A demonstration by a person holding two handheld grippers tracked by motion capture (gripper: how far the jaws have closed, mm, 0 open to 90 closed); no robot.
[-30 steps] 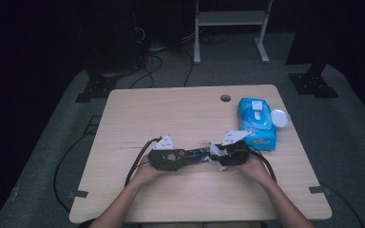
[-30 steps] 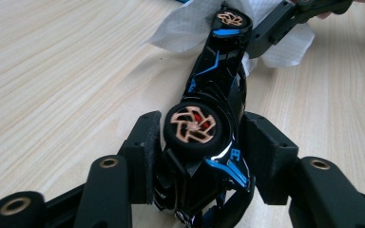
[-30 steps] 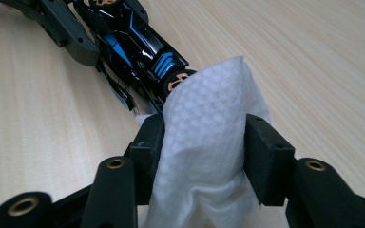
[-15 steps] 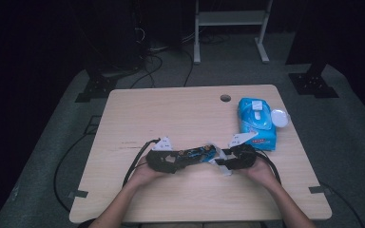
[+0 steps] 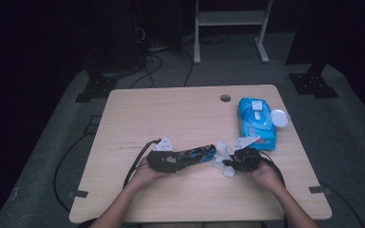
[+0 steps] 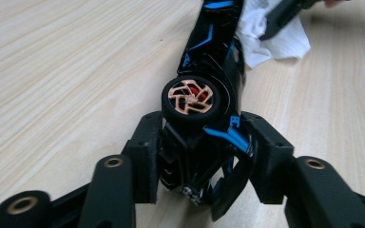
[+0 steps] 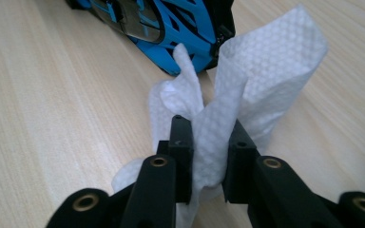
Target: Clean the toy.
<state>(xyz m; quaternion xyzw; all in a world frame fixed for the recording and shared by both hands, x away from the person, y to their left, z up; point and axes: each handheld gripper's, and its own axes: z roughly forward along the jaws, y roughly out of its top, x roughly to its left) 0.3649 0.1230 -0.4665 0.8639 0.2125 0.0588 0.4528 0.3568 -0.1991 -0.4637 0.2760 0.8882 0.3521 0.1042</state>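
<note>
Toy car (image 6: pixel 204 95) clamped in left tool (image 6: pixel 202 156), wipe (image 7: pixel 247 90) pinched in right tool (image 7: pixel 208 156), wipes pack (image 5: pixel 256 121) beside.

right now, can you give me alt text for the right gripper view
The right gripper has its black fingers shut on a crumpled white wipe, whose top edge meets the end of a blue and black toy car. Both lie over a light wooden table.

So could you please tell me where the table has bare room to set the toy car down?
The table's left half, from the left gripper to its far edge, is bare, as is the near strip. It is crowded on the right, around the wipe, the right gripper and the wipes pack.
</note>
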